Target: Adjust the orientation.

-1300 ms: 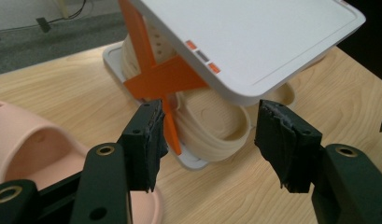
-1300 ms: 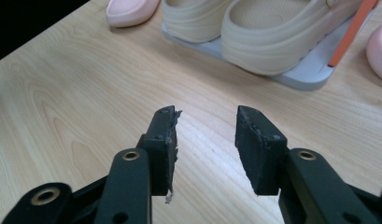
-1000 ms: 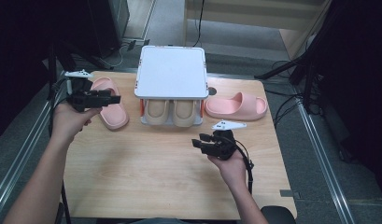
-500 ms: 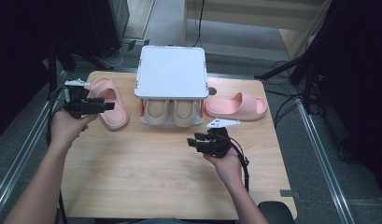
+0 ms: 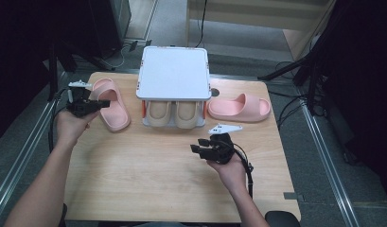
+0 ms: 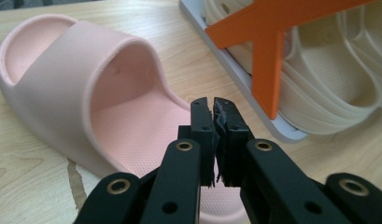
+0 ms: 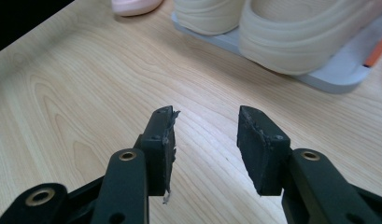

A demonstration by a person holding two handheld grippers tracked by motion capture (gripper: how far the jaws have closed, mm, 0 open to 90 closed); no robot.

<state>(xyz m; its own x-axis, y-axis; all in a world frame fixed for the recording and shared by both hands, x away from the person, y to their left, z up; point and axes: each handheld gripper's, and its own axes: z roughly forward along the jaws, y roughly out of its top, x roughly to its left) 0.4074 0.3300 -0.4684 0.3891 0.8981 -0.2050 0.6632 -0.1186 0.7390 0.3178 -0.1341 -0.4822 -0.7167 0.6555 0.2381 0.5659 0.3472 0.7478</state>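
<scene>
In the high view, I see the left gripper (image 5: 87, 105) over the near edge of the left pink slipper (image 5: 110, 105), left of the white rack (image 5: 173, 73); the right gripper (image 5: 206, 150) hovers over bare table (image 5: 134, 179). In the left gripper view, my jaws have just closed together, empty, above the slipper's opening (image 6: 128, 107). In the right gripper view, my jaws stand apart, empty, facing the beige slippers (image 7: 291, 32) on the rack's base.

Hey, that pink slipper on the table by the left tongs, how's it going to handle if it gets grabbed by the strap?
The pink slipper looks like thick moulded foam, so probably light and slightly squashy, not floppy. Its wide strap arches high, so it may flex under a pinch. The flat sole on the wooden table suggests it would slide rather than roll or tip.
</scene>
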